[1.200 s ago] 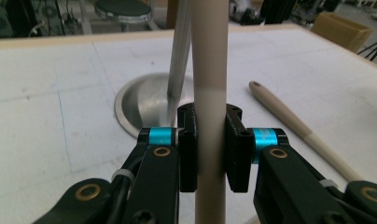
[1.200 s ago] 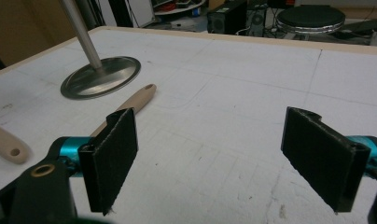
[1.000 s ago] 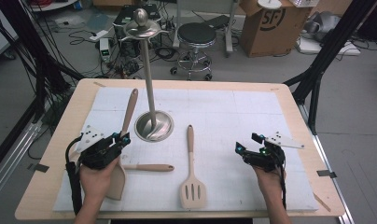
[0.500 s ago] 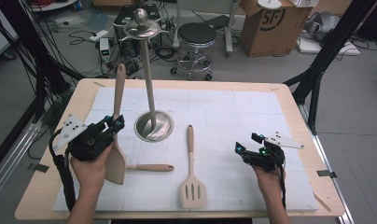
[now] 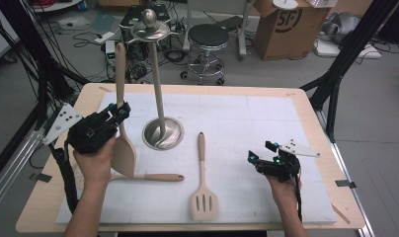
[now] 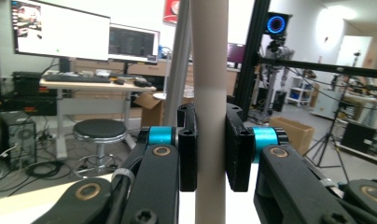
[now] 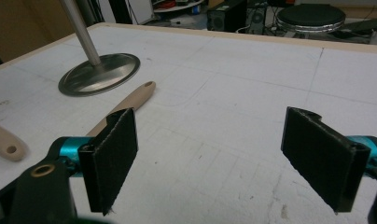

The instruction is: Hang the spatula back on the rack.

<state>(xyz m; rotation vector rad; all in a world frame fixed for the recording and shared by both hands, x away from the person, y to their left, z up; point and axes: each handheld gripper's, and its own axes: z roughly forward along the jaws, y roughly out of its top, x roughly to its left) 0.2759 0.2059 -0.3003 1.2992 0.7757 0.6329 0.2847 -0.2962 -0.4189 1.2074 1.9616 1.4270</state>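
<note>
High view put our left gripper (image 5: 119,114) over the left part of the table (image 5: 306,106), its jaws clamped on the handle of a solid wooden spatula (image 5: 121,118). That spatula stood almost upright, blade down and clear of the white mat (image 5: 247,123), its handle tip close beside the top ring of the metal utensil stand (image 5: 156,84). In the left gripper view the pale handle (image 6: 210,116) ran straight up between the two black pads, both pressing on it, with the stand's pole (image 6: 179,70) just behind.

Our right gripper (image 5: 262,153) sat low near the right edge of the mat, jaws wide apart with nothing between them, as the right gripper view confirmed. A slotted spatula (image 5: 202,182) lay flat in the middle, near side, and another wooden utensil (image 5: 153,177) lay across the mat under the raised blade.

We judged the step in hand to be carrying the lifted spatula to the stand for hanging. Next, we reckoned, the handle end had to be brought level with a hook on the ring and set onto it, keeping the blade from swinging into the pole. Whether the handle had a hanging hole we could not tell.
</note>
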